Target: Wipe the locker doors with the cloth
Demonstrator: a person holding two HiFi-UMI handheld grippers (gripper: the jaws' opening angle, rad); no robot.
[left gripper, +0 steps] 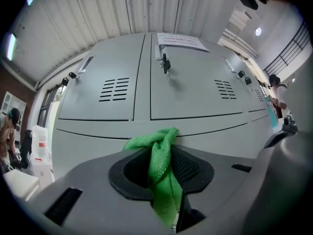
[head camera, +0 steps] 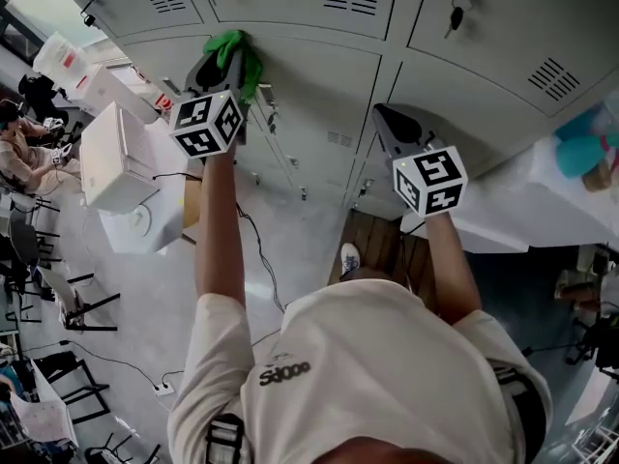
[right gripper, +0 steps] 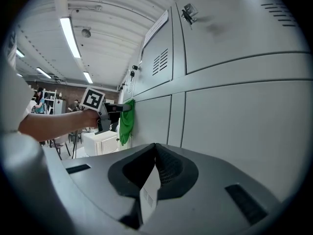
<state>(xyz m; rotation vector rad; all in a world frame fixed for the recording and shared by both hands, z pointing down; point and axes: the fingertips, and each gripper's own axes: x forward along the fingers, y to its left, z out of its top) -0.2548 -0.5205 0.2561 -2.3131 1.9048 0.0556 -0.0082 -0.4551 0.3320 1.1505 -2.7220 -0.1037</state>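
A green cloth (head camera: 239, 51) is pinched in my left gripper (head camera: 217, 64), which is shut on it and presses it against a grey locker door (head camera: 319, 85) just under the seam between two rows. In the left gripper view the cloth (left gripper: 164, 160) bunches out past the jaws onto that door (left gripper: 98, 136). My right gripper (head camera: 381, 114) hangs lower and to the right, close to the lockers, shut with nothing in it (right gripper: 155, 147). The right gripper view shows the left gripper (right gripper: 108, 112) and the cloth (right gripper: 127, 122) farther along the locker row (right gripper: 234, 116).
Keys hang from locks on the upper doors (head camera: 456, 13) (left gripper: 166, 62), and a paper sheet (left gripper: 182, 41) is stuck on one. White boxes (head camera: 116, 158) stand at the left, a white-covered table (head camera: 542, 196) at the right. Cables (head camera: 261, 259) run over the floor.
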